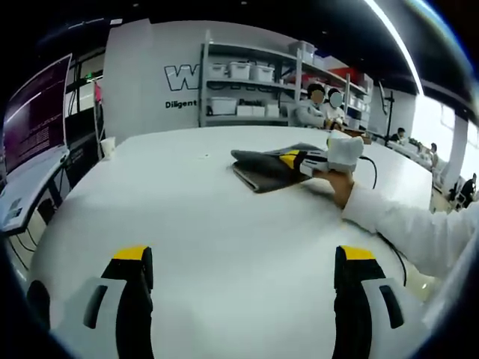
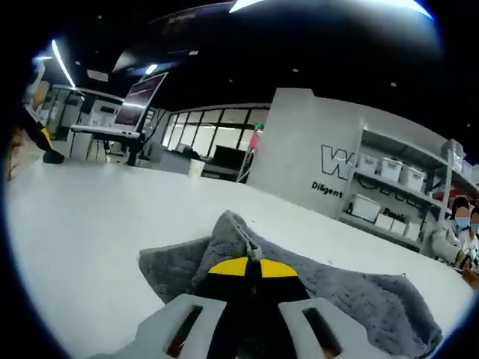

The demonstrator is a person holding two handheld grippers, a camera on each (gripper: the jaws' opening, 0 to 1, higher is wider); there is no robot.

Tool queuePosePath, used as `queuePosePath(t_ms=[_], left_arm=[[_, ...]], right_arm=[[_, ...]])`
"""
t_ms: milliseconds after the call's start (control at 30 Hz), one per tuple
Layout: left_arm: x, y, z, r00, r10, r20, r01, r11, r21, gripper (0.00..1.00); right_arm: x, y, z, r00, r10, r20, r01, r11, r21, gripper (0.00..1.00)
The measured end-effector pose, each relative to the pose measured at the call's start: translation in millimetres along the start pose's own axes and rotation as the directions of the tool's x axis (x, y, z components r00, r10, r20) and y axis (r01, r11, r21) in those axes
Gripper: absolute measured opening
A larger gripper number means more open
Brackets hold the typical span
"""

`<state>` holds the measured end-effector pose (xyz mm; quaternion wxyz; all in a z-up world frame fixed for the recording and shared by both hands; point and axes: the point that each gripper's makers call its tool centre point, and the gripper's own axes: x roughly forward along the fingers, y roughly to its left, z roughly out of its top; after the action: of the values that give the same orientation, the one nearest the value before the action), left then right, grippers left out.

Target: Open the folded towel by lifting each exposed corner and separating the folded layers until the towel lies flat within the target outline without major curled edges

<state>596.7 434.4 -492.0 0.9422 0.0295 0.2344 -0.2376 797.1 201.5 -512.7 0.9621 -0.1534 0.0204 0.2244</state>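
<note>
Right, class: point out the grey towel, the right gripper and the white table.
grey towel (image 2: 352,299), right gripper view, flat folded layer.
right gripper (image 2: 251,271), right gripper view, yellow-tipped jaws pinching the towel.
white table (image 1: 224,232), left gripper view, bare top.

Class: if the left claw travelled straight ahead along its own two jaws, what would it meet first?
Probably bare white table. The left claw is open over it, and the grey towel lies farther ahead, slightly right, pinched by the right claw. Depth is uncertain.

A grey towel (image 2: 352,299) of nubbly, matt cloth is noted on a smooth white tabletop (image 1: 224,224) with slight sheen, pinched by the right gripper (image 2: 253,271), whose fingers (image 2: 232,267) are tipped in yellow with matt black plastic.
</note>
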Motion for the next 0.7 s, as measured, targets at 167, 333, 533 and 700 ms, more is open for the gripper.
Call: queuePosePath(t_ms=[167, 333, 533, 700], left_arm=[[0, -0.1, -0.8, 1.0, -0.001, -0.003, 0.001, 1.0, -0.001, 0.99], [-1, -0.5, -1.6, 1.0, 0.002, -0.002, -0.002, 1.0, -0.001, 0.99], [-2, -2.8, -3.0, 1.0, 0.002, -0.003, -0.002, 1.0, 0.0, 0.99], [-2, -3.0, -3.9, 1.0, 0.004, -0.004, -0.004, 1.0, -0.001, 0.99]], right_arm=[[-4, -13, -3.7, 0.999, -0.033, -0.001, 0.033, 0.999, 0.02, 0.0], [-8, -26, -7.0, 0.998, -0.063, -0.003, 0.063, 0.997, 0.037, 0.0], [-15, -39, -10.7, 0.996, -0.094, -0.004, 0.094, 0.994, 0.056, 0.0], [-19, -47, -13.5, 0.993, -0.114, -0.006, 0.114, 0.991, 0.067, 0.0]])
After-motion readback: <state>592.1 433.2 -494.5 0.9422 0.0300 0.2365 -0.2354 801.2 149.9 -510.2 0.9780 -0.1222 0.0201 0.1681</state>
